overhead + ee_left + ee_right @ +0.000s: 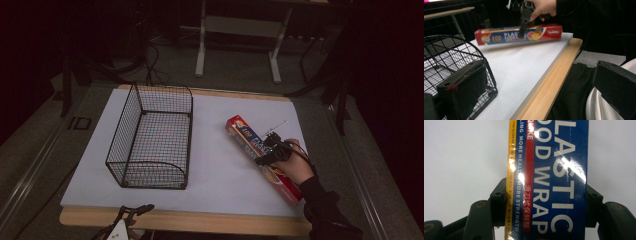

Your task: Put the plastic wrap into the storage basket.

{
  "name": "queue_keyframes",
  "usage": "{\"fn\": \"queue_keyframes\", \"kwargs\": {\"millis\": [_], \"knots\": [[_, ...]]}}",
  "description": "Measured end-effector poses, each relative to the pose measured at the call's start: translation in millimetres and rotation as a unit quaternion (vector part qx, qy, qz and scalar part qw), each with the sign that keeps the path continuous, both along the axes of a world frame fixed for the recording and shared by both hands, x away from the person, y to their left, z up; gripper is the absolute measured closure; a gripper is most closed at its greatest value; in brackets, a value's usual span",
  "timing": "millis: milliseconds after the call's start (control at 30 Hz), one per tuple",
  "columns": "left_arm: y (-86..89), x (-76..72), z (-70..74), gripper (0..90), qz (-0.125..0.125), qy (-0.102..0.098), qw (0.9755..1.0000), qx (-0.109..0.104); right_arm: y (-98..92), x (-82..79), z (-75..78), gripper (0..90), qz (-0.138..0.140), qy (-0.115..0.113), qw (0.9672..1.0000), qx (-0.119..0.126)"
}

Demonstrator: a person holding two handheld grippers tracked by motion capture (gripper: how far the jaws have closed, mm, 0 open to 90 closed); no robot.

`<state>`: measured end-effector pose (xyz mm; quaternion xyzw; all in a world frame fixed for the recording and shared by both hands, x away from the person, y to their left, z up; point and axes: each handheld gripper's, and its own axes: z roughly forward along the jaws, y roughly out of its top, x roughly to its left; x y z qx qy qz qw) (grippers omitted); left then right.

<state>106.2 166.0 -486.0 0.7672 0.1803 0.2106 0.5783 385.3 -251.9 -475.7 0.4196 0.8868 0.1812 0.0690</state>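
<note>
On the right half of the white board (220, 145) lies the plastic wrap box (260, 157), slanted and flat, with the right gripper (544, 205) clamped across its middle. Well left stands the wire basket (155, 137), and the left gripper (131, 214) hangs open beside the near table edge (200, 221).

Dim room with dark surroundings; the white table (210, 165) is the brightest area. Overhead light leaves white glare streaks on the glossy wrap box (554, 170). Near jaws appear soft-focused.

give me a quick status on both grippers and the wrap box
Right gripper shut on plastic wrap box, mid-length. Left gripper open, empty, at table's near edge. Wire basket stands apart; nothing blocking.
</note>
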Motion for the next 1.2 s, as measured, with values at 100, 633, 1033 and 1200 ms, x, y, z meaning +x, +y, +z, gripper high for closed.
{"fn": "queue_keyframes", "kwargs": {"millis": [100, 633, 1033, 1200], "knots": [[0.1, 0.0, 0.0, 0.1, 0.001, 0.000, 1.0000, 0.000, 3.6, -2.1, 11.6, 39.2, -0.010, -0.018, 0.9998, 0.004], [0.6, -0.3, -0.2, 0.1, 0.001, -0.001, 1.0000, 0.001, 45.2, -1.0, 70.3, 39.2, 0.000, -0.067, 0.9970, 0.037], [1.7, -0.2, 0.0, 0.1, 0.001, 0.000, 1.0000, -0.002, 96.6, -0.6, 105.2, 39.3, 0.018, -0.101, 0.9938, 0.043], [1.6, 0.0, 0.1, 0.1, 0.001, 0.000, 1.0000, -0.003, 115.1, 0.9, 120.0, 39.4, 0.016, -0.114, 0.9919, 0.054]]}}
